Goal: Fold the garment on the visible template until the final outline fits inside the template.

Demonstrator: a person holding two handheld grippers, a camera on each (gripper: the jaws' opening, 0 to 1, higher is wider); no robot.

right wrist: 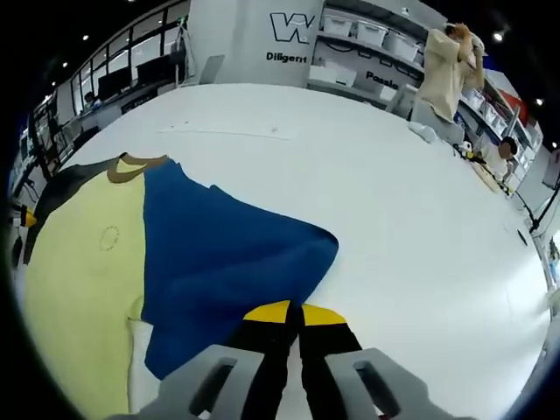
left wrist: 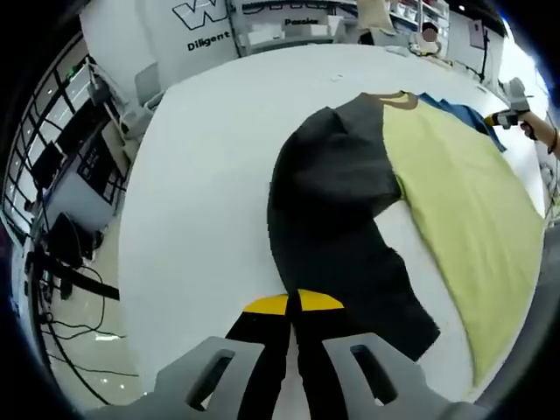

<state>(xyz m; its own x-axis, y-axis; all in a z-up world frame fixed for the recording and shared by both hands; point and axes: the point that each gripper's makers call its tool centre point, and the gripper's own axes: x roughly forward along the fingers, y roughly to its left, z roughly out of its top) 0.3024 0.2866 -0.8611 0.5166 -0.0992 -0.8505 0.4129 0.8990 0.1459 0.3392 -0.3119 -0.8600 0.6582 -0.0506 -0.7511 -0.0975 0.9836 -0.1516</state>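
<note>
- The garment (left wrist: 455, 192), yellow body with a black sleeve (left wrist: 337, 219) and a blue sleeve (right wrist: 227, 262), lies flat on the white worktop (right wrist: 394, 201).
- Its collar (left wrist: 398, 99) points far and its long axis runs near to far.
- The left gripper (left wrist: 293, 337) has its jaws pressed together over the black sleeve's edge; the right gripper (right wrist: 293, 337) is likewise closed at the blue sleeve.
- Looks like the sleeve-fold step: next, carry both sleeves inward over the body.
- No template outline that I can make out.

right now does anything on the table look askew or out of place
Nothing is spilled or damaged. The garment lies partly folded: its black side is flapped over the yellow-green panel with a rumpled, slanting edge, and the blue side is folded in unevenly too.
</note>
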